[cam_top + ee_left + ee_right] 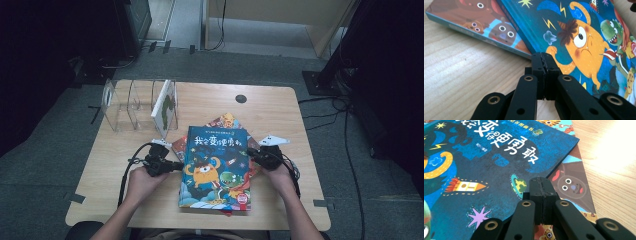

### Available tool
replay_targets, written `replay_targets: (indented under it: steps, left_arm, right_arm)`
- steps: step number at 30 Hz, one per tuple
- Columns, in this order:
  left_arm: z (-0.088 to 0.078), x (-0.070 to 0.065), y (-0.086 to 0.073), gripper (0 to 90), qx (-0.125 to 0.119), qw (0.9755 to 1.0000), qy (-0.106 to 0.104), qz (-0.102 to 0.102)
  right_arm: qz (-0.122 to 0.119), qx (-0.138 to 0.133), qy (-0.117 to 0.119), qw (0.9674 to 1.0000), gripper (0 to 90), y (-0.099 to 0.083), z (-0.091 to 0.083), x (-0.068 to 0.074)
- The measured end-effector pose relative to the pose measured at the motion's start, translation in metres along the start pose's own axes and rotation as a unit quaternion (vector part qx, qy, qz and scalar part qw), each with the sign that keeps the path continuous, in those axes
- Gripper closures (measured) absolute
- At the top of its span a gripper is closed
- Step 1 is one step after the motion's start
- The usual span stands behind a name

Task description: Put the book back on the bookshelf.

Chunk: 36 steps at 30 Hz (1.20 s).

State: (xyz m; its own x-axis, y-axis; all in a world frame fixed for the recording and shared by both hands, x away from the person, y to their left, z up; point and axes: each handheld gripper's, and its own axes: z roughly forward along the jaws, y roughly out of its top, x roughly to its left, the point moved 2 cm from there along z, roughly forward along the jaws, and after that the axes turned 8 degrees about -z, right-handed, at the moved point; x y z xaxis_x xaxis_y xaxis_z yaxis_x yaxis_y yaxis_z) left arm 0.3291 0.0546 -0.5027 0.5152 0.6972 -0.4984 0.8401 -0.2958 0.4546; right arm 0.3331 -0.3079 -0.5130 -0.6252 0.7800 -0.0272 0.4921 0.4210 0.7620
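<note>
High view: blue monster-cover picture book (pixel 216 167) atop stacked books, mid wooden desk (pixel 280 107); clear acrylic rack (pixel 131 103) holding one white book (pixel 165 106).
Left gripper view: left gripper (pixel 544 61) clenched, empty, at book's edge.
Right gripper view: right gripper (pixel 541 185) clenched, empty, over cover.

black claw (pixel 544 58), brass-ringed screws, trailing black cable

1. Light wooden table (pixel 280 107), rounded corners, dark round hole (pixel 241 98) near far edge.
2. At far left: clear acrylic book rack (pixel 120 102), one upright book (pixel 165 107) inside.
3. At centre: stacked picture books, blue monster book (pixel 217 167) uppermost.
</note>
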Motion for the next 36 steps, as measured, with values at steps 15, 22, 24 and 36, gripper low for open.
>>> replay_targets:
  steps: [15, 22, 24, 36]
  left_arm:
    - [-0.005, -0.007, -0.017, 89.9, -0.002, 0.9999, -0.005, -0.009]
    - [-0.008, -0.013, -0.024, 89.2, -0.014, 0.9997, -0.011, -0.014]
    - [-0.009, -0.014, -0.026, 88.7, -0.015, 0.9998, -0.01, -0.013]
    - [-0.008, -0.021, -0.03, 88.7, -0.022, 0.9997, 0.007, -0.006]
  right_arm:
    - [0.002, -0.006, -0.004, 1.0, 90.0, 0.009, 0.012, 0.002]
    - [0.0, -0.002, -0.001, 1.0, 90.0, 0.017, 0.021, 0.004]
    - [-0.006, -0.003, -0.001, 1.0, 90.0, 0.02, 0.024, 0.005]
    - [-0.013, -0.004, -0.005, 0.9999, 90.0, 0.032, 0.038, 0.003]
